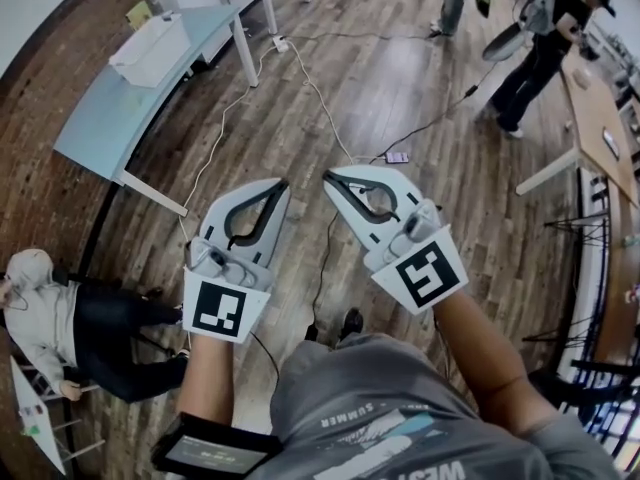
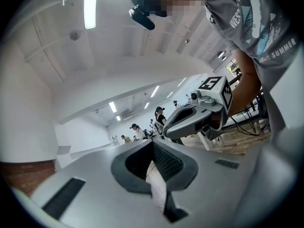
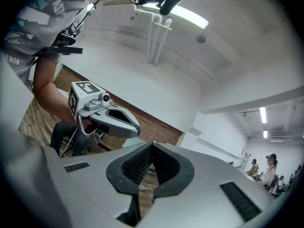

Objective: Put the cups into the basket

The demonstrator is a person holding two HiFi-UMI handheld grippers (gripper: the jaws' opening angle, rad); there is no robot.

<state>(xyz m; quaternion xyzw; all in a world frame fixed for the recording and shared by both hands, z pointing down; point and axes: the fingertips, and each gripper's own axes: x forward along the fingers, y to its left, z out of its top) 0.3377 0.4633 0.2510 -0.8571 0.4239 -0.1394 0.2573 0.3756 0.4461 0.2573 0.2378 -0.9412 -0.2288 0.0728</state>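
Observation:
No cup and no basket shows in any view. In the head view both grippers are held side by side at chest height over a wooden floor. My left gripper [image 1: 283,183] is shut, its jaws meeting at the tips with nothing between them. My right gripper [image 1: 327,176] is shut and empty as well, and its tips point toward the left one. The left gripper view looks up along the closed left gripper [image 2: 153,141] at the ceiling, with the right gripper [image 2: 165,131] beyond it. In the right gripper view the closed right gripper [image 3: 152,145] has the left gripper [image 3: 137,127] beside it.
A light-blue table [image 1: 100,133] with a white box [image 1: 150,48] stands at the far left. Cables [image 1: 320,103] run across the floor to a small device [image 1: 397,157]. One person sits at the left [image 1: 60,318], another stands at the top right [image 1: 540,48] by a wooden table [image 1: 600,128].

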